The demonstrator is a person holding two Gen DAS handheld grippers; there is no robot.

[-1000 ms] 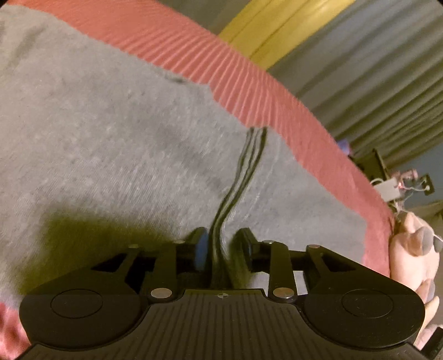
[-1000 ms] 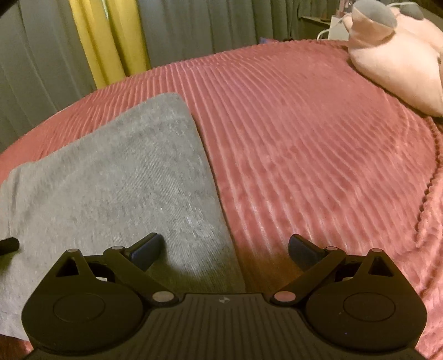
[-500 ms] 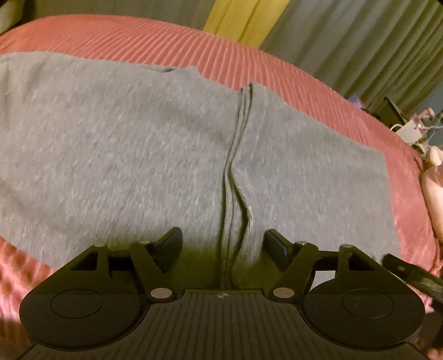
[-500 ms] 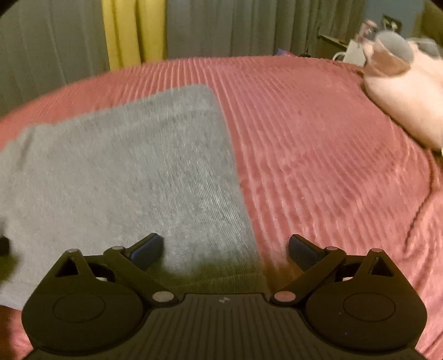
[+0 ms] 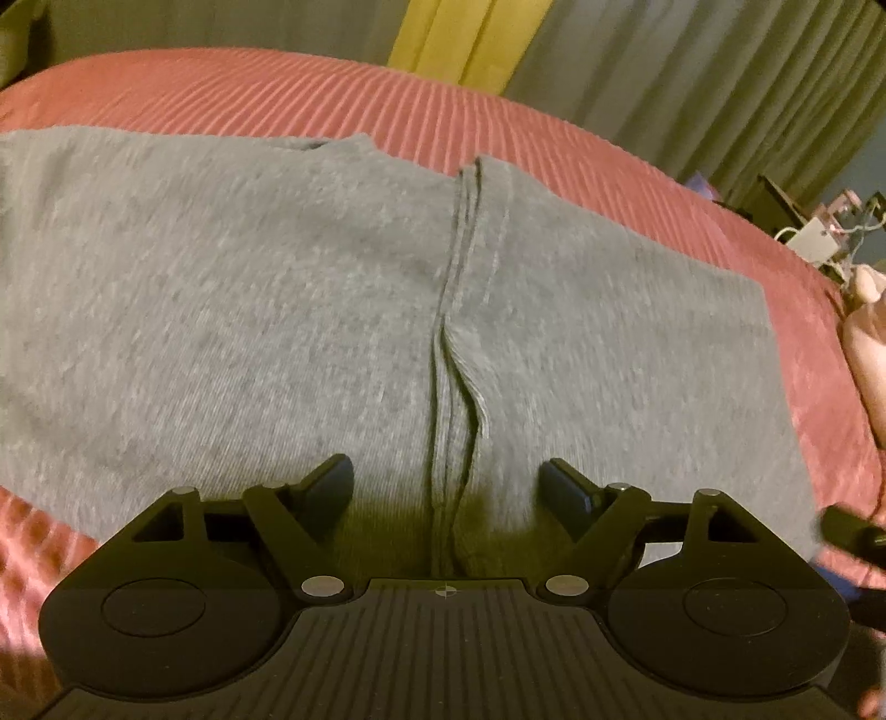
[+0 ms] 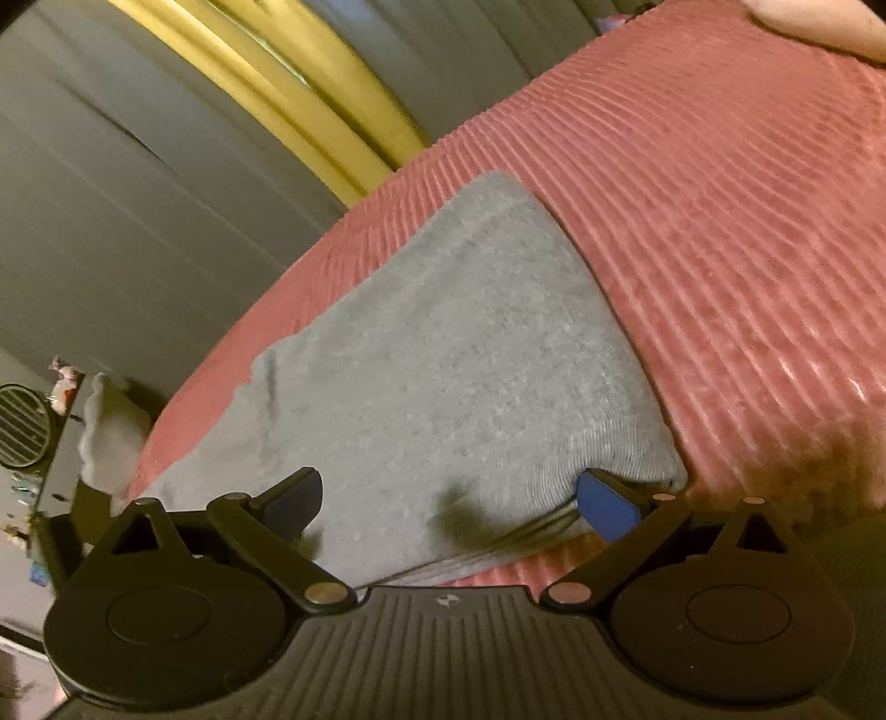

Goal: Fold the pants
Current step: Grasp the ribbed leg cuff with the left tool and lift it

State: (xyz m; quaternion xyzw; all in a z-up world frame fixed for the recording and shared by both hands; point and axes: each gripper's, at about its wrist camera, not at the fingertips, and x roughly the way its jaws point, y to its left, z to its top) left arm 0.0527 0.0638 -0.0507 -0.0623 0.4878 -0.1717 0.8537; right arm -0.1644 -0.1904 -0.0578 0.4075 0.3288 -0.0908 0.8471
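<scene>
left wrist: left gripper [image 5: 446, 487] spread wide, empty, over the layered edges of gray pants [image 5: 221, 310] on red bedspread [image 5: 609, 160].
right wrist: right gripper [image 6: 448, 501] wide, straddling the pants' near corner.
next: pinch all layers squarely, edges aligned.

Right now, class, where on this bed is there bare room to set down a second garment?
The free patch is the ribbed pink bedspread to the right of the folded grey knit pants, up to the pale plush toy. A narrower strip runs between pants and curtains. The near edge is crowded by the open left gripper and right gripper.
</scene>
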